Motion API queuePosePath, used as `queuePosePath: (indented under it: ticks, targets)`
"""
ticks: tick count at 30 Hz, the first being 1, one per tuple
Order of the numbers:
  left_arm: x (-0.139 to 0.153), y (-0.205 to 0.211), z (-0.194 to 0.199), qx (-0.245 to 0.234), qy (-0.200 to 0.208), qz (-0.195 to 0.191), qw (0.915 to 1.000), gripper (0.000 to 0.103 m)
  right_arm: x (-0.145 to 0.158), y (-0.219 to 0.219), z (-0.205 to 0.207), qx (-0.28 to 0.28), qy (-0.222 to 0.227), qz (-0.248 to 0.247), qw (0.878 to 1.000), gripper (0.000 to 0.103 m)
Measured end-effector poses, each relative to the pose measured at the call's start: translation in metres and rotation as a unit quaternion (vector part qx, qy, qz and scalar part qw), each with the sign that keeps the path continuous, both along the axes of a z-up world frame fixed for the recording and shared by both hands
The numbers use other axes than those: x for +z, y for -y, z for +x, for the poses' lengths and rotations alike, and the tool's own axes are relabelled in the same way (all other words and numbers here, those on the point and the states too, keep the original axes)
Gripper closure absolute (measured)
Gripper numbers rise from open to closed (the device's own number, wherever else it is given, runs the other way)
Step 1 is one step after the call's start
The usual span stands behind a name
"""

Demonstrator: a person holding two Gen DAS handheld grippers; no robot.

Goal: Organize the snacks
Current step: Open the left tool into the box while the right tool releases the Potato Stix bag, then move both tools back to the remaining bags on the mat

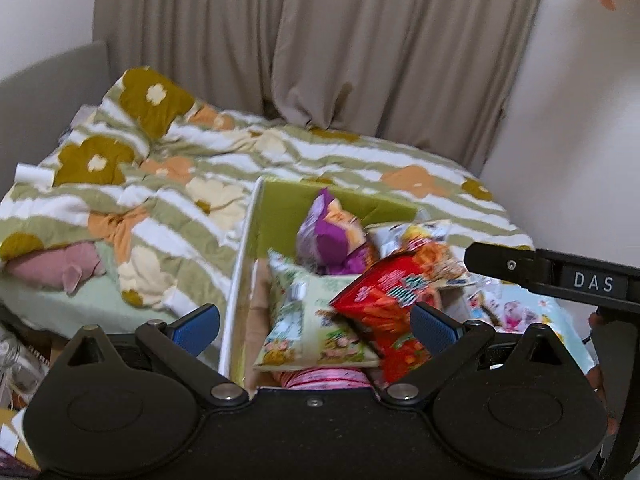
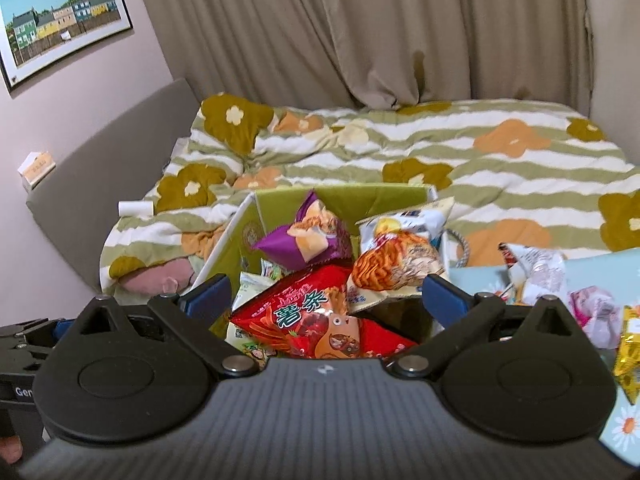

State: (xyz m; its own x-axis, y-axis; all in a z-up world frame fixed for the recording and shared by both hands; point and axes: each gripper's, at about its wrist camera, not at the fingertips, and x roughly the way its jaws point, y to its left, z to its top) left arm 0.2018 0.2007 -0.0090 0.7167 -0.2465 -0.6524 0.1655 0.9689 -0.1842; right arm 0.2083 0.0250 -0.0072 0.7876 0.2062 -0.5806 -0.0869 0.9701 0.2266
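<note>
A green cardboard box (image 1: pixel 280 208) (image 2: pixel 352 196) stands on the bed, piled with snack bags. On top lie a red chips bag (image 1: pixel 384 304) (image 2: pixel 316 316), a purple bag (image 1: pixel 332 236) (image 2: pixel 312 236), an orange-and-white bag (image 2: pixel 396 260) and a pale green bag (image 1: pixel 308 320). My left gripper (image 1: pixel 316 324) hovers over the box's near end, open, with nothing pressed between its blue pads. My right gripper (image 2: pixel 328 296) hangs open above the red bag, clear of it. The right gripper's black body (image 1: pixel 560 276) shows at the right edge of the left wrist view.
Several loose snack packets (image 2: pixel 536 276) lie on a light blue cloth (image 2: pixel 600 268) to the right of the box, with a yellow packet (image 2: pixel 630 360) nearer. A flowered quilt (image 2: pixel 440 160) covers the bed. A grey headboard (image 2: pixel 120 152) runs on the left, curtains (image 2: pixel 360 32) behind.
</note>
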Motion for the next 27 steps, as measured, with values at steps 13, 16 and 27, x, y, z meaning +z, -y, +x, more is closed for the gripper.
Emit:
queuePosePath:
  ticks: [13, 16, 27]
  targets:
    - [0.024, 0.061, -0.019, -0.051, 0.065, -0.01, 0.9966, 0.0, 0.028, 0.079, -0.051, -0.092, 0.037, -0.023, 0.995, 0.0]
    - [0.021, 0.089, -0.022, -0.059, 0.068, -0.008, 0.9959, 0.0, 0.026, 0.108, -0.057, -0.104, 0.036, -0.029, 0.993, 0.0]
    - [-0.007, 0.212, -0.013, -0.038, 0.02, -0.016, 0.999, 0.0, -0.007, 0.232, -0.051, -0.113, -0.026, -0.018, 0.993, 0.0]
